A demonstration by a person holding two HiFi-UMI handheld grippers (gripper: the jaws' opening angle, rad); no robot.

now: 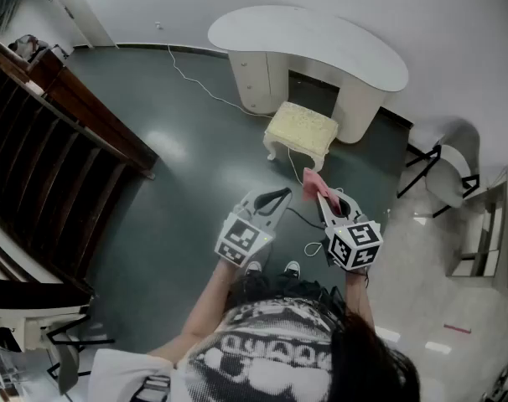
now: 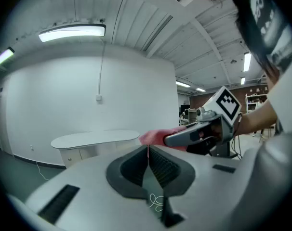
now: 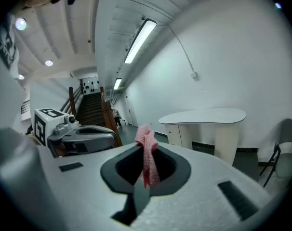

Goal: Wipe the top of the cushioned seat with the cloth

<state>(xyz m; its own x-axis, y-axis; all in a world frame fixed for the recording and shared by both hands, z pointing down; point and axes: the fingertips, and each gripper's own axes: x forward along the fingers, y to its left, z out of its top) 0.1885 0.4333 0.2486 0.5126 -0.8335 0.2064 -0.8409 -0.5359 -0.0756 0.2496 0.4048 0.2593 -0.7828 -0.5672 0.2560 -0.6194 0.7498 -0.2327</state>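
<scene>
The cushioned seat (image 1: 300, 126) is a small stool with a cream-yellow top and white legs, standing on the dark floor in front of the desk. My right gripper (image 1: 324, 196) is shut on a pink cloth (image 1: 311, 184), held in the air short of the stool. In the right gripper view the cloth (image 3: 148, 159) hangs bunched from the shut right gripper (image 3: 145, 148). My left gripper (image 1: 276, 197) hovers beside it, shut and holding nothing. The left gripper view shows the left gripper (image 2: 147, 150) closed, with the right gripper (image 2: 200, 134) and the cloth (image 2: 154, 137) beyond. The stool is hidden in both gripper views.
A white kidney-shaped desk (image 1: 308, 42) stands behind the stool against the wall. A dark wooden staircase (image 1: 44, 157) fills the left side. A white cable (image 1: 205, 90) trails over the floor. A chair (image 1: 445, 174) stands to the right.
</scene>
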